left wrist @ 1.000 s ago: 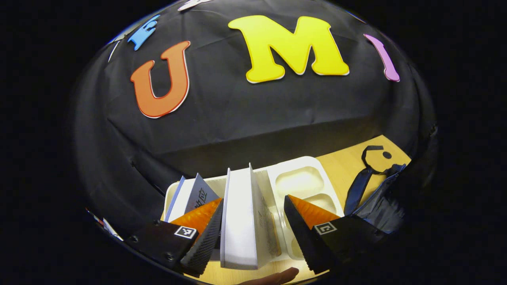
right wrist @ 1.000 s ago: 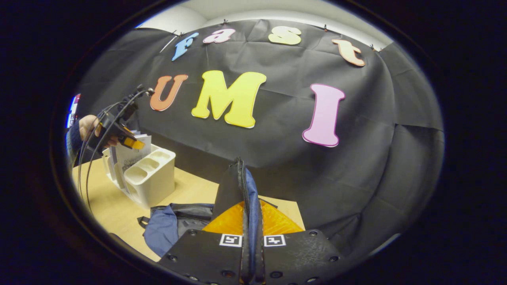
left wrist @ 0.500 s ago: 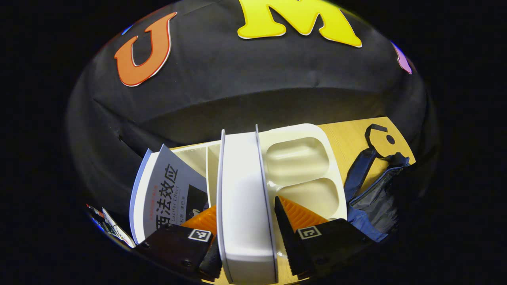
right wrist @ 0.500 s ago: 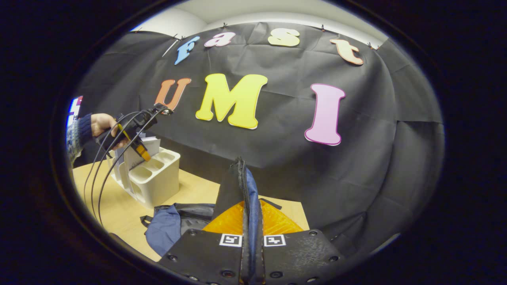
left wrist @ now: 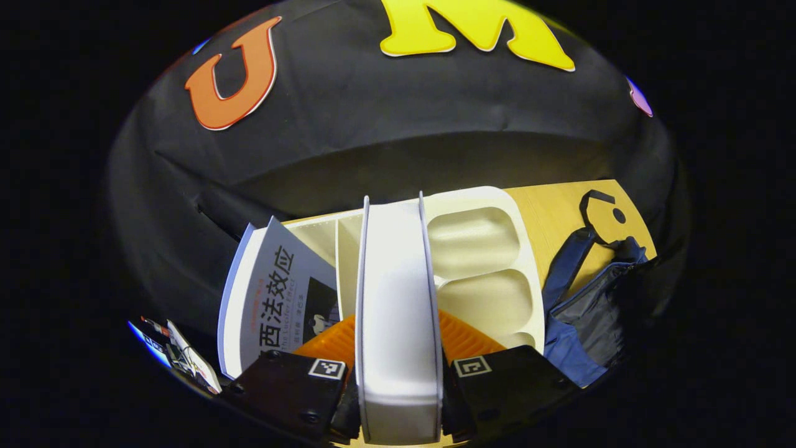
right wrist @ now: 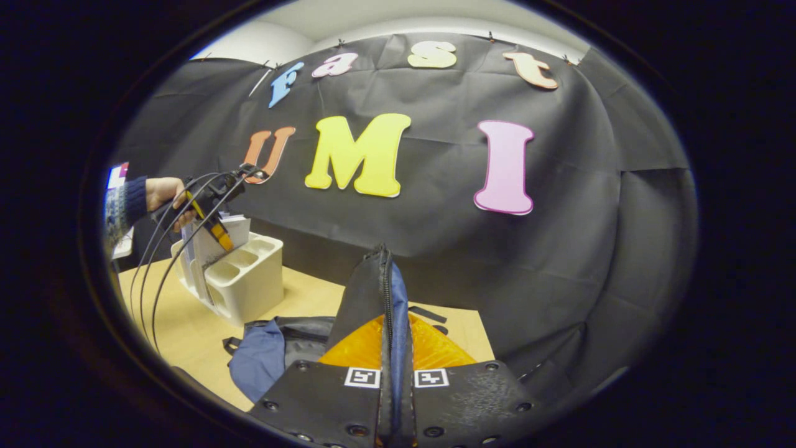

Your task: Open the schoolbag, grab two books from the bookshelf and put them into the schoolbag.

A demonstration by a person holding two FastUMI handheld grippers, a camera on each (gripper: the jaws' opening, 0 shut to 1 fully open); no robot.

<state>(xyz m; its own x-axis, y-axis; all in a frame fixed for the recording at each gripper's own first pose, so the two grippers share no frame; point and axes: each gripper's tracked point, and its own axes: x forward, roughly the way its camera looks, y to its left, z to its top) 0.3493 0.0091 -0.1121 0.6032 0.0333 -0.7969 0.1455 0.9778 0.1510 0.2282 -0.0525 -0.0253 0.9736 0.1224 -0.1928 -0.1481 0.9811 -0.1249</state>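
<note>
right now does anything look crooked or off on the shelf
One thing: the grey book leans away from the upright white book that the left claw grips. Nothing looks spilled or damaged on the bookshelf.

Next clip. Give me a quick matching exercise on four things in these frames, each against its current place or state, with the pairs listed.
Things:
1. thick book
2. grey-covered book
3. schoolbag flap
4. white bookshelf

Places or states:
A. stands on the wooden table
B. leans in the shelf, left of the thick book in the left gripper view
C. pinched in the right gripper
D. between the left gripper's fingers

Pairs: 1-D, 2-B, 3-C, 4-A
</note>
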